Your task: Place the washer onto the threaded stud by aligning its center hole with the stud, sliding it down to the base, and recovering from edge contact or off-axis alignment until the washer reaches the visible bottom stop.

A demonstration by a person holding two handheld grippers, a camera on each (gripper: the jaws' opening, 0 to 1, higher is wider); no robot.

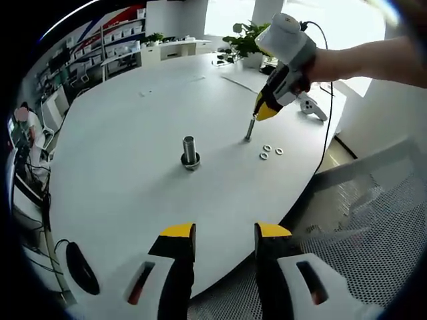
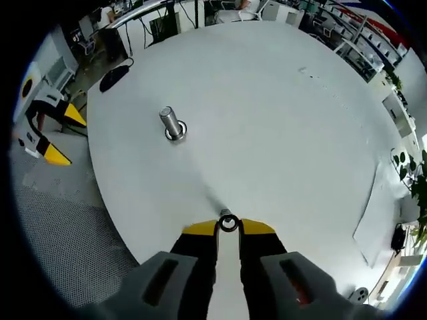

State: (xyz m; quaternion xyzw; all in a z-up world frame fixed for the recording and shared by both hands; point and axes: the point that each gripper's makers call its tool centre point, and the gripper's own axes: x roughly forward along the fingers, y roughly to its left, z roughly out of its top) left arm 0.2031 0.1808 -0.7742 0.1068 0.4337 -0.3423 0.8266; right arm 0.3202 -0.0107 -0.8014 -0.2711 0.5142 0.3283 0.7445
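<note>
White round table (image 2: pixel 280 113) carries the threaded stud (image 2: pixel 171 123) at ten o'clock, bare; right gripper (image 2: pixel 228 227) clamps a washer (image 2: pixel 228 223), left gripper (image 1: pixel 225 232) apart; placement remains.

The right gripper (image 2: pixel 228 225) is rising from the bottom centre, pinching a washer (image 2: pixel 228 223) between its yellow fingertips (image 2: pixel 200 229). The threaded stud (image 2: pixel 171 123) is standing upright at upper left on the white table (image 2: pixel 280 120). The left gripper (image 2: pixel 50 133) is showing at the left edge.
</note>
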